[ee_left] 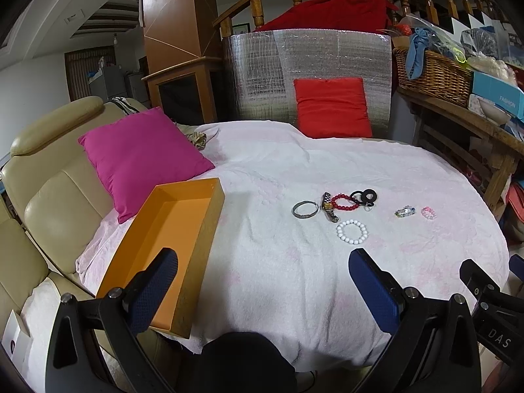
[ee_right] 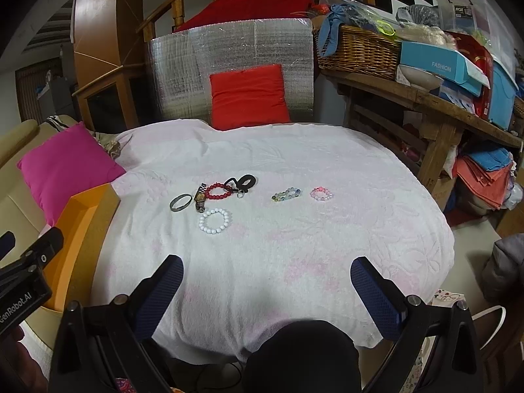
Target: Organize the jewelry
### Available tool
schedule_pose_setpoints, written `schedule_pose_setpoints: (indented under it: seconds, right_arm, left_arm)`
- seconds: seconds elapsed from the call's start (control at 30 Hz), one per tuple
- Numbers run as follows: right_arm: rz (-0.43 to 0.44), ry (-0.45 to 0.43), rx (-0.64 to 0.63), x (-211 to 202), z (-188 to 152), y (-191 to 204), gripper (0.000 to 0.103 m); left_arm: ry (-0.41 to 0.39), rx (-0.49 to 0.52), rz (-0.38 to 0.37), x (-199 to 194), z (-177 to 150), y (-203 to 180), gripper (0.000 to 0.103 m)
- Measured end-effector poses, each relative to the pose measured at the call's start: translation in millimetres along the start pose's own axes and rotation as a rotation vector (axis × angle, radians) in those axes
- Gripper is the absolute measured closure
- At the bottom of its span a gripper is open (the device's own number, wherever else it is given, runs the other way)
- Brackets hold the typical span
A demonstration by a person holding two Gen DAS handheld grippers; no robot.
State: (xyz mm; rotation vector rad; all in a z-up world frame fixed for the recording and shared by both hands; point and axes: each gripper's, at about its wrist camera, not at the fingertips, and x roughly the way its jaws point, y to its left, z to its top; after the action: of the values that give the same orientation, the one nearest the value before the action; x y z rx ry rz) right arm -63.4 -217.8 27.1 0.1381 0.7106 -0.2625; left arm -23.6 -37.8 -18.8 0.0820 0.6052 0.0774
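Left gripper (ee_left: 262, 281): jaws spread wide and holding nothing; it hangs at the bottom of the left wrist view, above the near edge of the cloth; its left finger stands in front of the box.
Right gripper (ee_right: 267, 290): jaws likewise wide apart and empty; low in the right wrist view, well short of the jewelry.
Orange box (ee_left: 170, 245): open and empty, lower left of the left wrist view, resting on the white cloth (ee_left: 278, 170) beside the pink cushion (ee_left: 144, 157); probably light card, so it may slide if nudged.
Metal bangle (ee_left: 305, 209): left end of the cluster, centre of the frame; stiff and smooth, likely slippery; best pinched across one side of the ring.
Watch (ee_left: 328, 210): just right of the bangle, touching or overlapping the red beads; likely the heaviest piece, with a limp link strap; take it at the case.
Red bead bracelet (ee_left: 344, 202): lies between the watch and the black loop (ee_left: 364, 196); whether they are tangled I cannot tell; lift slowly.
White bead bracelet (ee_left: 352, 232): nearest the grippers, lying alone; round beads probably on elastic, apt to roll in the pads; grip across one arc of beads.
Mixed bead bracelet (ee_right: 286, 194): right of centre in the right wrist view, apart from the cluster; small, light, floppy.
Pink bead bracelet (ee_right: 321, 194): furthest right, near the mixed one but not touching; tiny beads, so a pinch may also catch the soft cloth.
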Motion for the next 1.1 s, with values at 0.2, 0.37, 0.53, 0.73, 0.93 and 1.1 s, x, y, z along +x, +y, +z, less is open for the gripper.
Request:
schedule_pose_setpoints:
  seconds: [0.2,0.37,0.53,0.73,0.93,1.1]
  right_arm:
    - [0.003,0.004,0.007,1.8,-1.1,-1.3,0.0]
    - [0.003,0.009,0.01,3.8,-1.5,-2.6,0.0]
    - [0.0,0.015,0.013,8.0,0.1,-3.4,0.0]
    - [-0.002,0.023,0.025,19.1,5.8,-9.9,0.0]
    - [0.002,0.023,0.056,35.4,18.5,-20.3,0.0]
    - [0.002,0.012,0.071,52.6,32.1,-30.0,0.0]
  left_arm:
    - [0.002,0.0,0.004,1.5,-0.7,2.0,0.0]
    - [0.002,0.001,0.006,2.4,-1.9,3.5,0.0]
    - [0.006,0.003,0.01,5.8,-1.4,3.0,0.0]
    - [0.019,0.004,0.021,13.4,-2.1,3.0,0.0]
    - [0.034,0.013,0.041,25.1,1.7,0.6,0.0]
    - [0.05,0.019,0.038,38.9,6.6,-4.2,0.0]
